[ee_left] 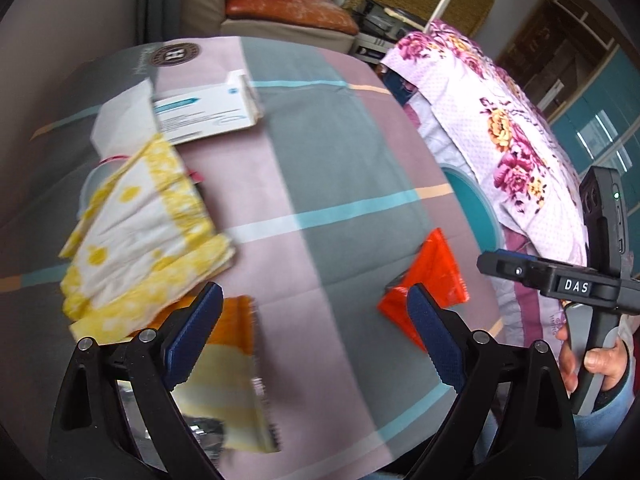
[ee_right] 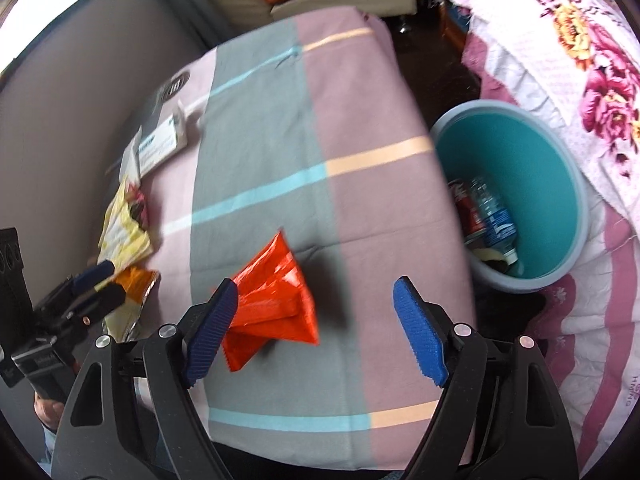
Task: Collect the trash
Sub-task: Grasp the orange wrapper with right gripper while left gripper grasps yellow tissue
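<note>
A red crumpled wrapper point(ee_right: 276, 300) lies on the checked tablecloth point(ee_right: 280, 128), just ahead of my open right gripper point(ee_right: 316, 308), nearer its left finger; it also shows in the left wrist view point(ee_left: 432, 276). An orange-and-yellow snack bag point(ee_left: 228, 376) lies under my open left gripper point(ee_left: 316, 312), by its left finger; it also shows in the right wrist view point(ee_right: 134, 284). A yellow-and-white wrapper point(ee_left: 144, 236) lies farther left. A teal bin point(ee_right: 532, 160) beside the table holds cans and a bottle.
A white medicine box point(ee_left: 208, 110) and a white paper point(ee_left: 124, 116) lie at the table's far left. A floral quilt point(ee_left: 504, 128) covers furniture to the right. A cream sofa with an orange cushion point(ee_left: 288, 8) stands behind the table.
</note>
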